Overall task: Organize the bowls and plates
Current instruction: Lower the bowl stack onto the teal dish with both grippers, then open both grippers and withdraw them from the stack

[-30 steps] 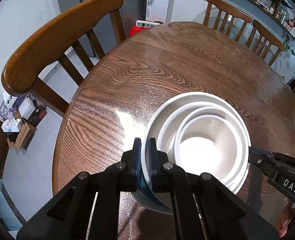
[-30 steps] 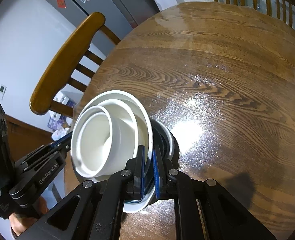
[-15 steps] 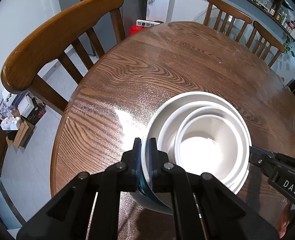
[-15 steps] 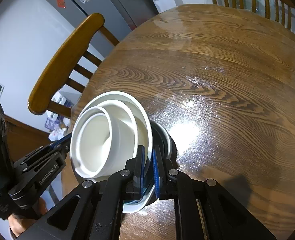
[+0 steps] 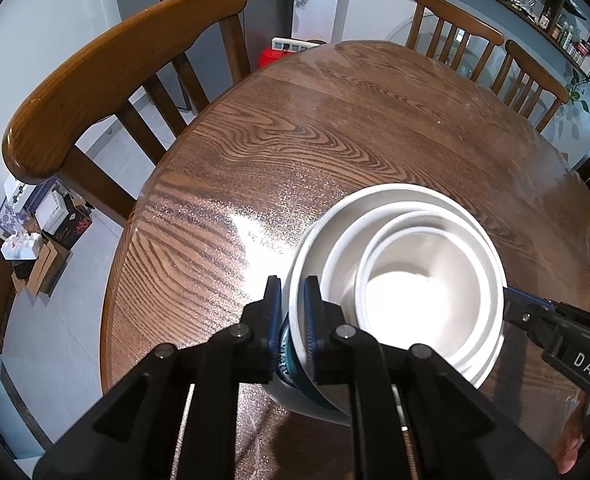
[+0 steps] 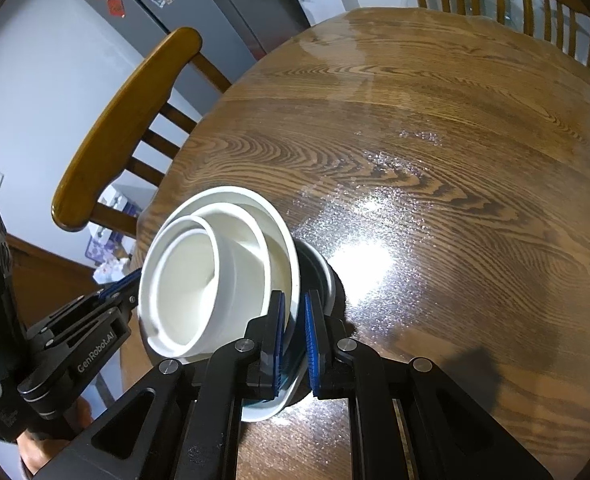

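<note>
Only the right wrist view shows the fridge [image 6: 199,12].

Nested stack of white bowls [image 5: 399,292]: three white bowls, concentric, upright, atop dark-banded bowl [image 6: 319,268] at bottom. Stack sits on round wooden table [image 5: 335,128], near its edge, beside nearest chair [image 5: 107,80].

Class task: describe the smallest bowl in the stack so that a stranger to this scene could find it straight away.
Start at the round brown wooden table and go to its near edge, beside the curved-back wooden chair, where nested white bowls sit. The smallest white bowl is the innermost one. Unlike the large outer white bowl around it, no gripper touches its rim.
</note>
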A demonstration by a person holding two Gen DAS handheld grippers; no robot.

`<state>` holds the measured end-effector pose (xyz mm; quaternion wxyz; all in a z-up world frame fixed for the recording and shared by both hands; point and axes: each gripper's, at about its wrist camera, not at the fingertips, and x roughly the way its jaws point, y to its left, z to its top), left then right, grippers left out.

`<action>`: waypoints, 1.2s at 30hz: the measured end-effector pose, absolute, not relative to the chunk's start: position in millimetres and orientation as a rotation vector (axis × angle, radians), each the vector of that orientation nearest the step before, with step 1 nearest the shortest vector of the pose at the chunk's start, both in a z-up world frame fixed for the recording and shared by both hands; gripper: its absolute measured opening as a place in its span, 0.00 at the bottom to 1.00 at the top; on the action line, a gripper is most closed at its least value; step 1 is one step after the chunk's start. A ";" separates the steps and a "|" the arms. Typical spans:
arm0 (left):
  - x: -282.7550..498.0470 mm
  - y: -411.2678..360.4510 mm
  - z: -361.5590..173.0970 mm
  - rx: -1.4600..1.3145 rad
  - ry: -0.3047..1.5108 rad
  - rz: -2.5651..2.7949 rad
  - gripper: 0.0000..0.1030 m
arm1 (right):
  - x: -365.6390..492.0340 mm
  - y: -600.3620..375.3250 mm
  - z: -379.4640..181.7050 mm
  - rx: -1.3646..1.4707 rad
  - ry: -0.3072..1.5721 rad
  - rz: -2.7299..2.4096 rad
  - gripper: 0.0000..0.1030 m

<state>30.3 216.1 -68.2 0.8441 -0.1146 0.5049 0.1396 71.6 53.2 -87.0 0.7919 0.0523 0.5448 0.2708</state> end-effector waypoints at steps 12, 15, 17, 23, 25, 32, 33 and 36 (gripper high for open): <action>21.3 219.6 -59.4 -0.236 1.026 0.315 0.28 | 66.5 50.5 -77.7 0.098 1.127 0.557 0.11; 18.6 219.8 -55.6 -0.230 1.011 0.318 0.39 | 63.4 44.8 -69.4 0.090 1.093 0.548 0.11; 16.1 219.5 -52.9 -0.231 1.003 0.319 0.40 | 60.0 41.9 -64.2 0.077 1.076 0.544 0.11; 4.3 215.9 -43.5 -0.234 0.972 0.315 0.65 | 47.9 32.8 -54.2 0.051 1.050 0.579 0.41; -0.6 214.9 -41.2 -0.235 0.963 0.307 0.75 | 41.4 31.2 -51.3 0.026 1.036 0.606 0.51; -31.3 198.9 -31.9 -0.184 0.946 0.298 0.94 | 5.8 21.6 -47.0 -0.091 0.995 0.720 0.58; -34.1 197.4 -31.5 -0.179 0.949 0.300 0.97 | 0.6 20.1 -45.7 -0.102 0.985 0.731 0.58; -48.6 190.2 -26.9 -0.178 0.933 0.297 0.99 | -17.8 17.8 -40.5 -0.150 0.944 0.776 0.58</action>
